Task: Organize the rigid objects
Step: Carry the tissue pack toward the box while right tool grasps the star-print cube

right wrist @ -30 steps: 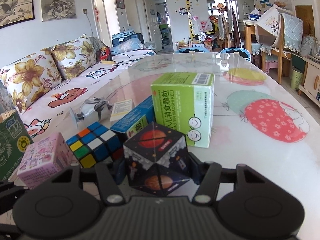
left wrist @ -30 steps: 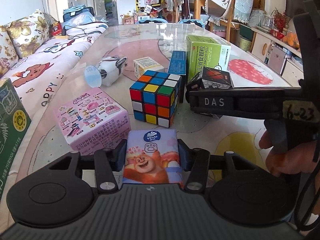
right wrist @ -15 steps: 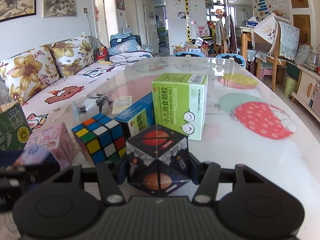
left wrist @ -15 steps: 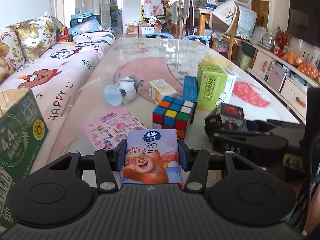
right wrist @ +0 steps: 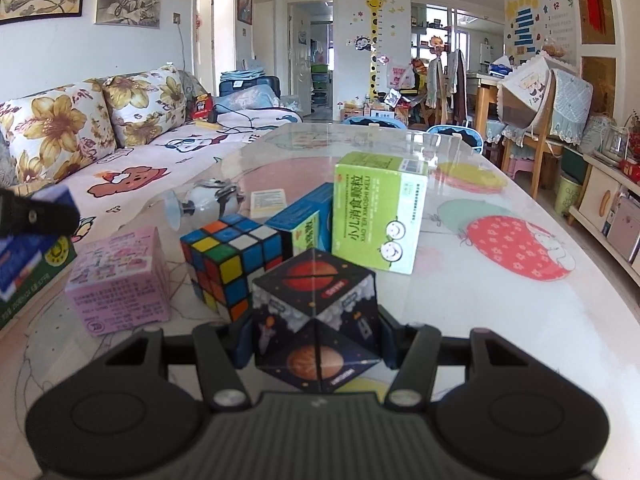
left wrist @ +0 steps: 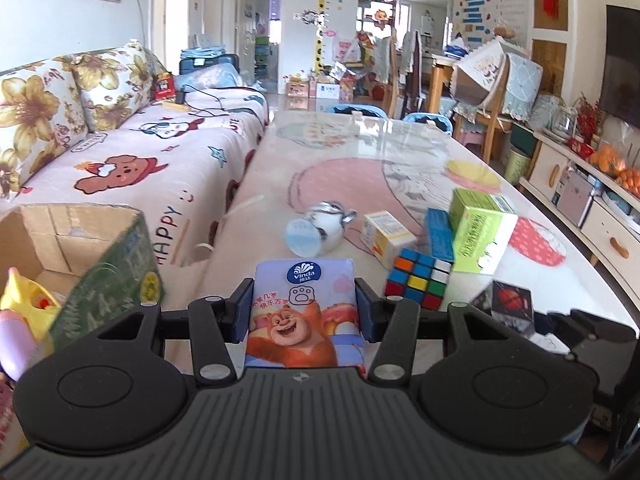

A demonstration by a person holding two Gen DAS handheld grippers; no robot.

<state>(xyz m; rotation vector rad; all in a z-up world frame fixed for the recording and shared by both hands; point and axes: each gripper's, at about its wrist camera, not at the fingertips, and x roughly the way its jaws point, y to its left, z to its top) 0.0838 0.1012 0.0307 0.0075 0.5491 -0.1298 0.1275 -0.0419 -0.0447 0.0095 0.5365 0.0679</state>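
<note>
Our left tongs [left wrist: 304, 312] are clamped on a Vinda tissue pack [left wrist: 305, 312] at lower centre of the left view, with an open cardboard box [left wrist: 104, 256] at lower left. Our right tongs [right wrist: 316, 340] grip a space-print cube [right wrist: 316, 320] at lower centre of the right view. Beyond it on the table [right wrist: 500, 320] we see a Rubik's cube [right wrist: 232, 260], a pink box [right wrist: 120, 280] and a green box [right wrist: 378, 210].

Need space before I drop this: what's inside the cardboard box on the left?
Cardboard box holds a yellow toy and something pink; its near wall hides the rest.
</note>
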